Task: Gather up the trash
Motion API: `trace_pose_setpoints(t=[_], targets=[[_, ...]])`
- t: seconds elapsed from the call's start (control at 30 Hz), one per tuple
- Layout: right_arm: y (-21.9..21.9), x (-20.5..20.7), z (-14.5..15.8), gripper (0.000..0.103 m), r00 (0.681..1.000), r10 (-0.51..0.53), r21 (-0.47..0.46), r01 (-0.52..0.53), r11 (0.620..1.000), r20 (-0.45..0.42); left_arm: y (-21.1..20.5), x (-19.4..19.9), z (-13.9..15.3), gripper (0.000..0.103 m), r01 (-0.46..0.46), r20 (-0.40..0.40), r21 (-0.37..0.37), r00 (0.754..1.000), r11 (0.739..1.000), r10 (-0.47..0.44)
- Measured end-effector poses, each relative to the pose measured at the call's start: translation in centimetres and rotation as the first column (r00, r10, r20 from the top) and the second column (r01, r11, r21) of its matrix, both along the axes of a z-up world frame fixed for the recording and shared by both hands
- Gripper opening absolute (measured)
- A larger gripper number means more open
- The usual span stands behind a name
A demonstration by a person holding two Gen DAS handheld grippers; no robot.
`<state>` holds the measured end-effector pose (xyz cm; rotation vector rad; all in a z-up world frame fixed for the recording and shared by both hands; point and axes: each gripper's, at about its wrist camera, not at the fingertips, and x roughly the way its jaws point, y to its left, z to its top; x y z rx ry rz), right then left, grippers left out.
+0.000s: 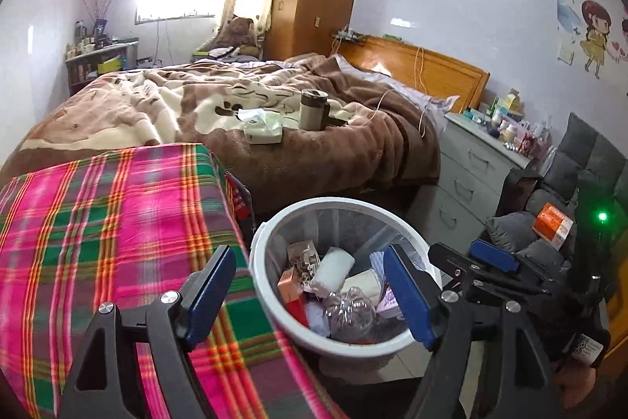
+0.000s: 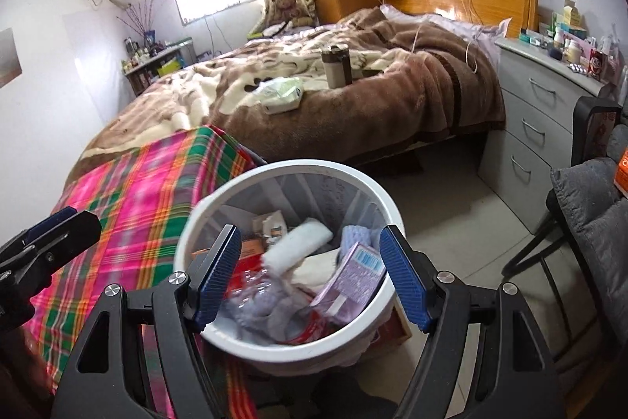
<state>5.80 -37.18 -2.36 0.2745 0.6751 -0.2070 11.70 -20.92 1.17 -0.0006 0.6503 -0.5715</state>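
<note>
Both the left gripper (image 1: 314, 285) and the right gripper (image 2: 310, 271) are held spread and empty over the white trash bin (image 2: 204, 218). A white roll (image 2: 298, 242), crushed bottle (image 1: 349, 309) and purple carton (image 2: 353, 277) are seen inside. Beyond, a tissue pack (image 1: 261, 128) is seen on the bed (image 1: 314, 160).

A round white trash bin (image 2: 288, 344) with a grey liner stands upright on the floor. Inside lie a white roll (image 2: 298, 242), a purple box (image 2: 353, 277), a crushed clear bottle (image 1: 347, 313) and an orange carton (image 1: 289, 281).
</note>
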Motion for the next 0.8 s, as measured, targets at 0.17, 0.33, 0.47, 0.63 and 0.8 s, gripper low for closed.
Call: trace_pose_setpoints(t=[0.17, 0.33, 0.47, 0.63, 0.8], targets=[[2.7, -2.0, 0.9, 0.074, 0.998, 0.034, -0.032, -0.032, 0.999, 0.056, 2.9, -2.4, 0.5, 0.077, -0.058, 0.034, 0.004, 0.998, 0.998, 0.058], [4.9, -3.9, 1.7, 0.074, 0.991, 0.064, -0.053, -0.058, 0.997, 0.115, 5.6, -5.4, 0.7, 0.077, -0.123, 0.079, 0.026, 0.990, 0.992, 0.121], [5.9, -5.3, 1.8, 0.074, 0.987, 0.065, -0.064, -0.055, 0.996, 0.149, 7.2, -7.1, 0.6, 0.077, -0.176, 0.099, 0.052, 0.980, 0.983, 0.170], [7.1, -6.8, 1.6, 0.074, 0.983, 0.073, -0.066, -0.062, 0.996, 0.170, 8.4, -9.6, 0.4, 0.077, -0.216, 0.160, 0.082, 0.966, 0.973, 0.201], [7.9, -8.1, 1.3, 0.074, 0.983, 0.059, -0.091, -0.043, 0.995, 0.174, 9.3, -11.3, 0.2, 0.077, -0.274, 0.201, 0.103, 0.947, 0.956, 0.249]])
